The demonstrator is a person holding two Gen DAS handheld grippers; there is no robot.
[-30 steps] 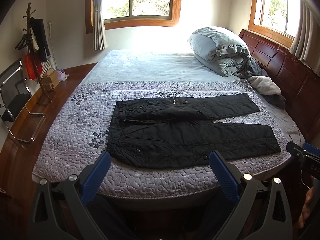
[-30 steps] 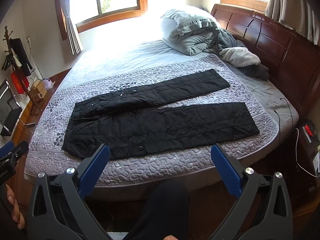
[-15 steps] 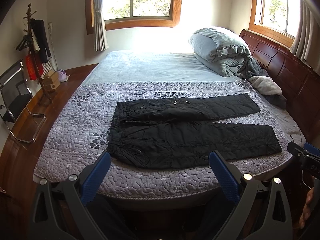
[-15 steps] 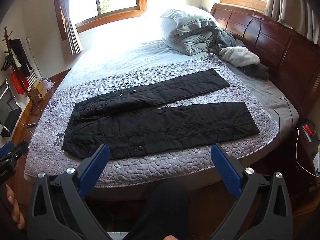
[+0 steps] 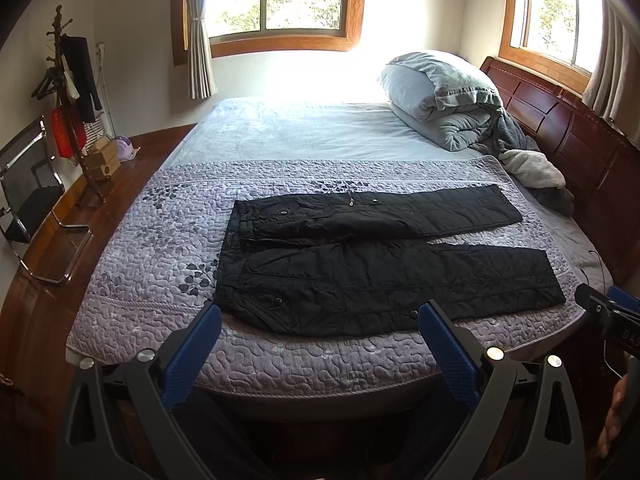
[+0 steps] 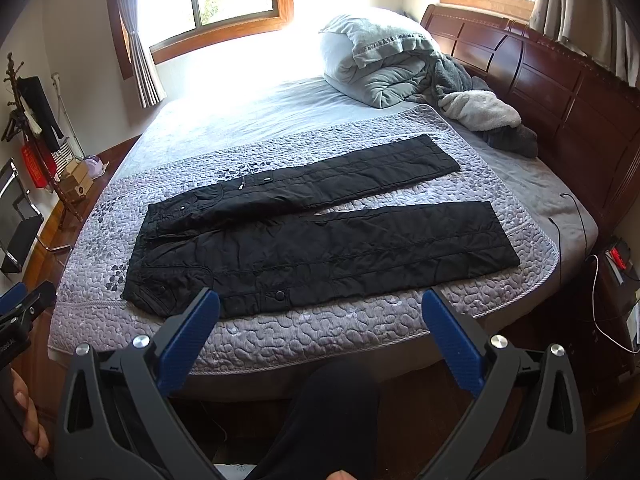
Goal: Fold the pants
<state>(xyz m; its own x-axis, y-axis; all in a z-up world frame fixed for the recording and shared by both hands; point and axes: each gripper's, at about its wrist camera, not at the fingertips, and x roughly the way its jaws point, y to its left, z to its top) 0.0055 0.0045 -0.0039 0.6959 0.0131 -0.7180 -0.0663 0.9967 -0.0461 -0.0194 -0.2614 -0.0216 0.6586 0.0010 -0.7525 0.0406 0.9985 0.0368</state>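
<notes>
quilted purple bedspread (image 5: 160, 280) | grey duvet bundle (image 5: 440, 96) | wooden headboard (image 6: 560, 92) | coat rack (image 5: 72, 92)

A wide bed (image 5: 280, 136) with a purple quilted cover (image 5: 160, 264) fills the room, and a dark wooden headboard (image 6: 560, 92) stands on its right side. Strong daylight comes through two wood-framed windows (image 5: 276, 0) with pale curtains (image 5: 198, 40), and it washes out the far part of the bed. At the left, on the brown wooden floor (image 5: 36, 280), stand a coat rack (image 5: 68, 92) and a metal chair (image 5: 28, 188), and a rolled grey duvet (image 6: 372, 60) lies near the headboard.
</notes>
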